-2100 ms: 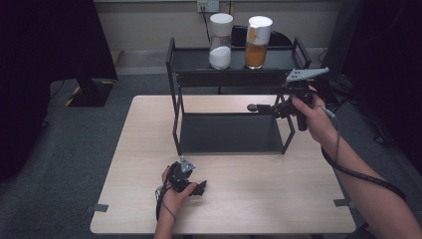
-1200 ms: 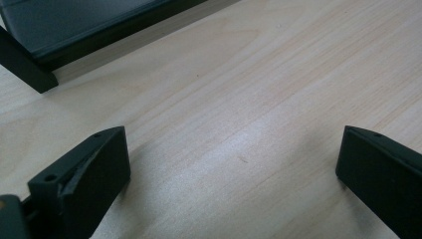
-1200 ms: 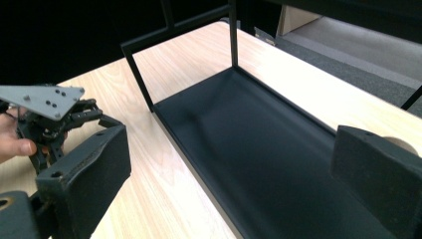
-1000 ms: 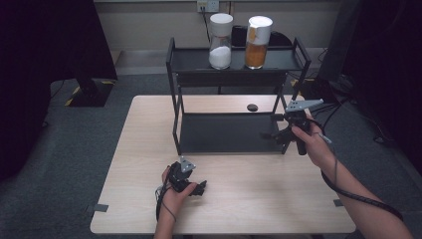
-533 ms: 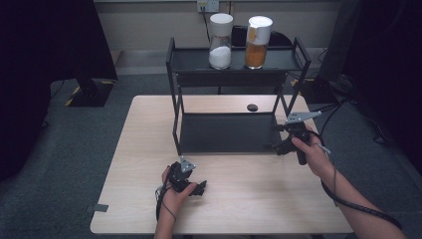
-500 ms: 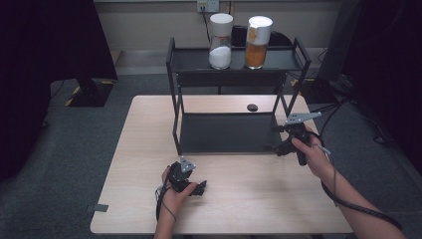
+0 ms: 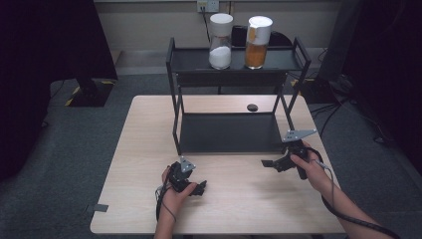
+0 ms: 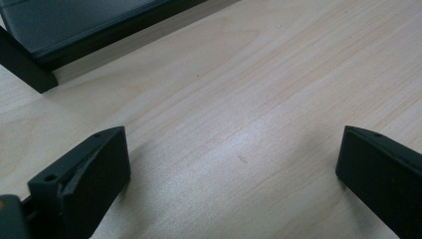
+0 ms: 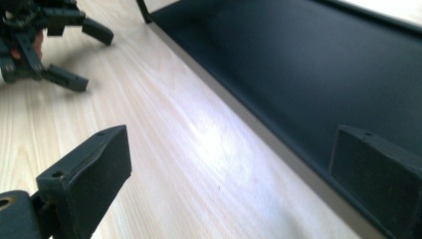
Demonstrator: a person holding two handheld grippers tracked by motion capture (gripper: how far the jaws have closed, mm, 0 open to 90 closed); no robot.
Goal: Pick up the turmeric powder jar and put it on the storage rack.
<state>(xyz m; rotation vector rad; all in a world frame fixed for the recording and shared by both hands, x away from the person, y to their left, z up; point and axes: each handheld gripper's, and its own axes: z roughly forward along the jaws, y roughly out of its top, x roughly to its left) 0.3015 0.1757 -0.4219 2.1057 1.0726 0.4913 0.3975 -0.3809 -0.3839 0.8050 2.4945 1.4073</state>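
both hand-held grippers, left (image 7: 199, 187) and right (image 7: 271, 163), rest released; no readable writing anywhere.

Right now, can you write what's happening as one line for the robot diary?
left hand-held gripper: open, empty, low over table | right hand-held gripper: open, empty, by rack front edge | two jars on top shelf

The person's left hand (image 7: 174, 186) is holding the left gripper (image 7: 198, 188) low and level, its jaws standing wide apart with nothing between them. The right hand (image 7: 308, 162) is gripping the right gripper (image 7: 268, 163) with the forearm angling in from the lower right, its jaws also gaping wide and empty.
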